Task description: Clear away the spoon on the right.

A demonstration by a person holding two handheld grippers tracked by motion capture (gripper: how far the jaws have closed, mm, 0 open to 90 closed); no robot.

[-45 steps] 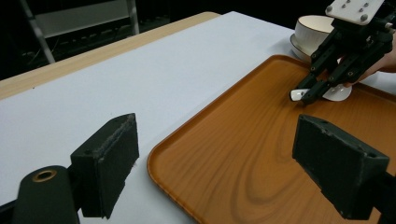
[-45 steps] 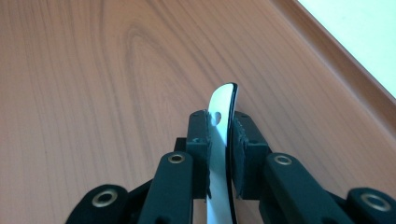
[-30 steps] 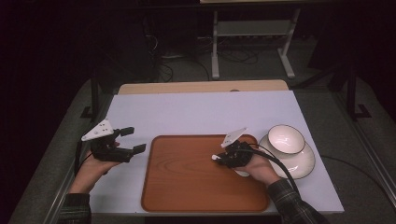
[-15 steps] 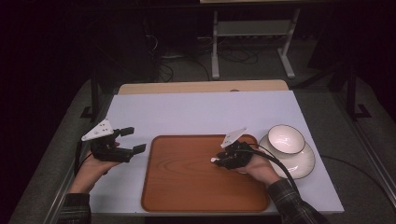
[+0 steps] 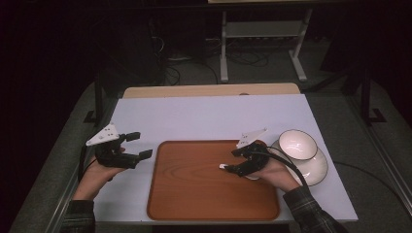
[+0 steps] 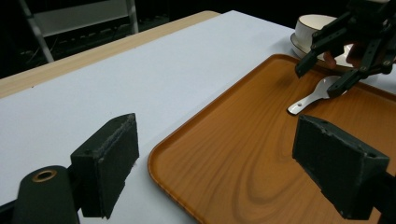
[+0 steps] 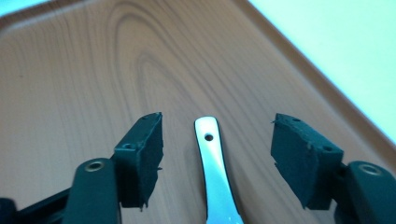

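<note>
From the high view, the right gripper (image 5: pixel 232 161) has just been opening its jaws over the wooden tray (image 5: pixel 194 194), and the white spoon (image 5: pixel 224 166) lies between them, its handle end showing at the tips. I judge the spoon is now released on the tray, so this placing step looks finished. The bowl (image 5: pixel 297 144) sits on its plate (image 5: pixel 318 172) just beside the tray's right edge. The left gripper (image 5: pixel 138 144) hovers open and empty beside the tray's left edge.

In the left gripper view, the spoon (image 6: pixel 312 97) rests flat on the tray (image 6: pixel 243 154), handle toward this camera, scoop toward the bowl (image 6: pixel 312 24).

In the right gripper view, the spoon (image 7: pixel 212 158) has its long axis along the jaws, and the handle's holed end points away. The pads (image 7: pixel 145 154) stand apart from it on both sides.
</note>
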